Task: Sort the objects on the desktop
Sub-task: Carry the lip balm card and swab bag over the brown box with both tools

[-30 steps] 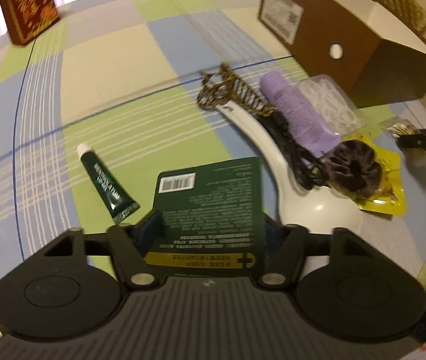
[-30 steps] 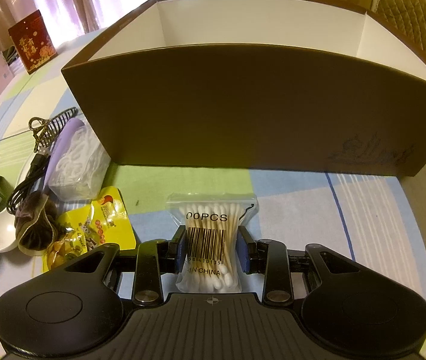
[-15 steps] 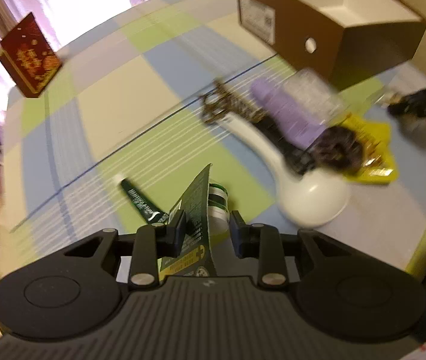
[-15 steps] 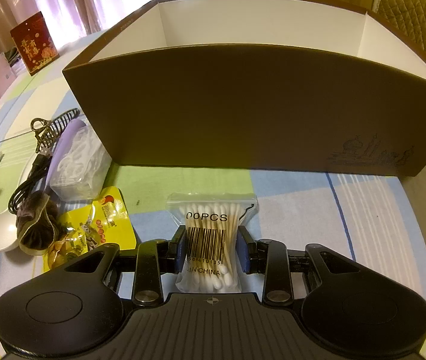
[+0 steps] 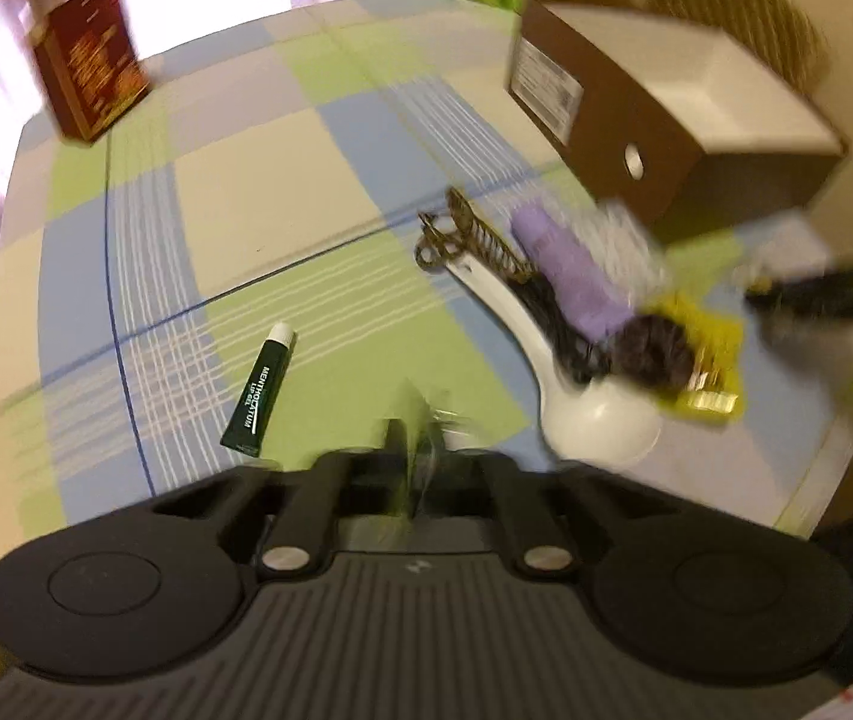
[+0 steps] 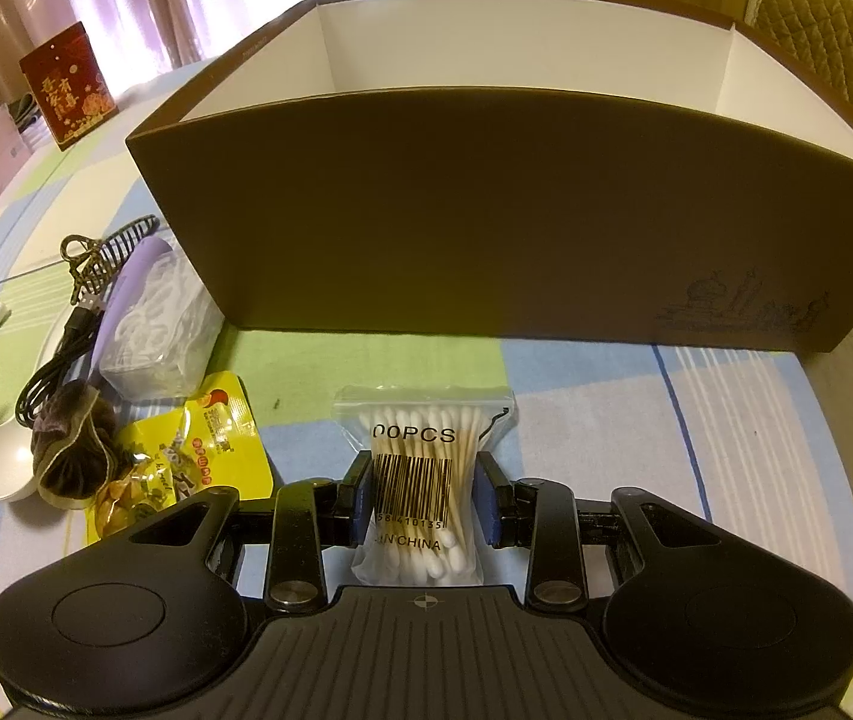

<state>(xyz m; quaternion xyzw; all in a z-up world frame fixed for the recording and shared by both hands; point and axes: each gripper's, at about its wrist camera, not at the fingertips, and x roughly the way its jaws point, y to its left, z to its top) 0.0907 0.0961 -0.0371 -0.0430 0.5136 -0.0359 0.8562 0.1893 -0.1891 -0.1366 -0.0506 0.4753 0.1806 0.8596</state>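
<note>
The left tongs are clamped edge-on on a thin green card package above the worktop; the right tongs grip a bag of cotton swabs before the brown box. Each load probably must clear the box's tall near wall, approaching over the bare cloth rather than the cluttered pile around the white spoon.

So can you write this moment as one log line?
left gripper: shut on green card | right gripper: holds cotton swab bag | box: empty

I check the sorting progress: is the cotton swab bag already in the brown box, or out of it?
Out. The cotton swab bag lies on the tablecloth before the brown box, between the right gripper pads.
</note>
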